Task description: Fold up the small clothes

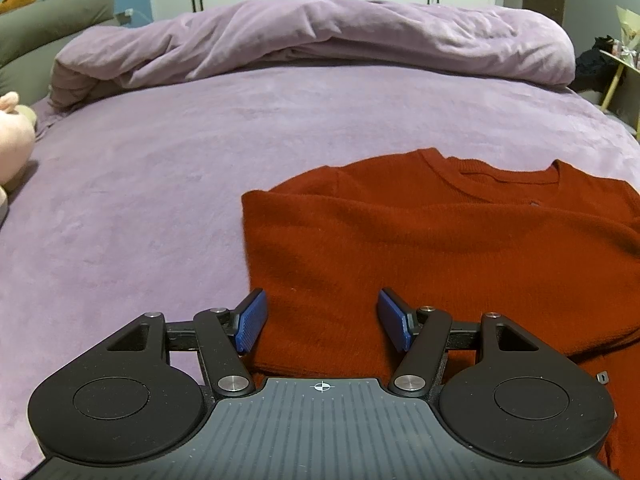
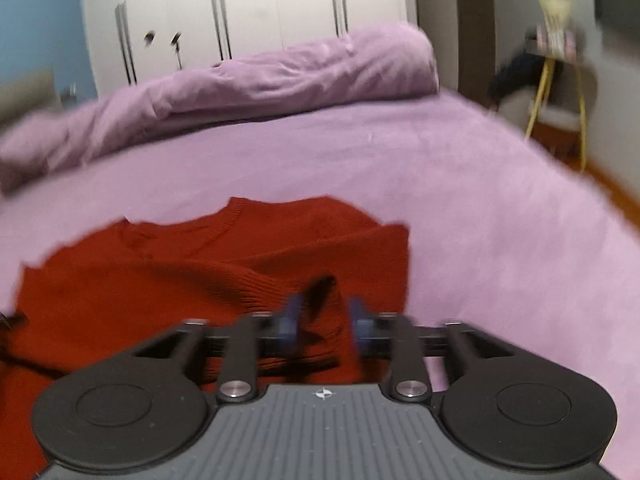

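Left wrist view gives me a sharp look at the red sweater (image 1: 440,248) lying flat on the bed (image 1: 140,200), sleeves folded in across its body and its neckline on the far side from me. My left gripper (image 1: 322,318) hangs over the sweater's near left corner with its blue pads (image 1: 251,320) spread wide; nothing is pinched between them, and the left pad sits about over the sweater's left edge. Beyond the sweater a bunched purple duvet (image 1: 320,40) runs across the far side of the bed, and a pink plush toy (image 1: 12,136) rests well off to the sweater's left at the bed's edge. From the right wrist view, which is smeared with motion, I see the same sweater (image 2: 160,280) from its near right corner. My right gripper (image 2: 326,320) is there with its pads partly apart; a ribbed fold of the sweater rises in the gap between them, and with the blur I cannot make out whether the pads press on it. Past the sweater's right side the bed sheet is bare up to the edge, with a yellow-legged stool (image 2: 560,108) standing on the floor beyond it.
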